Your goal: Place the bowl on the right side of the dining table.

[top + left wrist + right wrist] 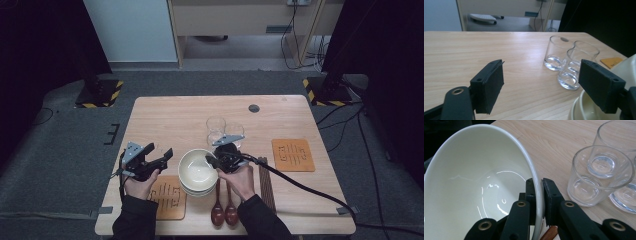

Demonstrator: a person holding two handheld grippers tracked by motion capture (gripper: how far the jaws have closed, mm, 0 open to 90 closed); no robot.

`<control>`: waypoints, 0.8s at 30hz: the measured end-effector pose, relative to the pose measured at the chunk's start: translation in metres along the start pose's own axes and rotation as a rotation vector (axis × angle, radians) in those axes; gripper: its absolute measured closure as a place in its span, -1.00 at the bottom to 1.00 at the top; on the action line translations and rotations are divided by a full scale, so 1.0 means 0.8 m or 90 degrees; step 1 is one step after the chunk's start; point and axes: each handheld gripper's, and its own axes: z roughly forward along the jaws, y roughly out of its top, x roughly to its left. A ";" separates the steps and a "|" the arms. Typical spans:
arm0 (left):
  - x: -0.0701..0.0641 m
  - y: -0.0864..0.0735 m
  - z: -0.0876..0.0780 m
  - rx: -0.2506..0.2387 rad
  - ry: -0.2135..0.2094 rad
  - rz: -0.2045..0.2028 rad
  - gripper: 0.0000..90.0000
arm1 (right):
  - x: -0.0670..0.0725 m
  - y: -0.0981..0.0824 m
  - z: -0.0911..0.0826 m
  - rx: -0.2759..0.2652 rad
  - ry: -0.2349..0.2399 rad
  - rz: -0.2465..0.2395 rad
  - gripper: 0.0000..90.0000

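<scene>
A stack of cream bowls sits at the front middle of the wooden table. My right gripper is shut on the right rim of the top bowl, one jaw inside and one outside, as the right gripper view shows. My left gripper hovers just left of the stack, open, with nothing between its jaws. In the left gripper view the bowl's rim lies by the right jaw.
Clear glasses stand close behind the bowls. Orange coasters lie at the right and front left. Two brown spoons and dark chopsticks lie near the front edge.
</scene>
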 end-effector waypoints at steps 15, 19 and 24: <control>0.020 -0.017 0.015 0.070 0.061 0.007 -0.61 | -0.002 0.007 -0.016 -0.023 -0.001 -0.005 0.86; 0.027 -0.024 0.020 0.092 0.075 0.002 -0.61 | -0.002 0.008 -0.020 -0.026 -0.002 -0.005 0.86; 0.036 -0.033 0.025 0.121 0.097 0.004 -0.61 | -0.004 0.011 -0.024 -0.034 -0.003 -0.004 0.86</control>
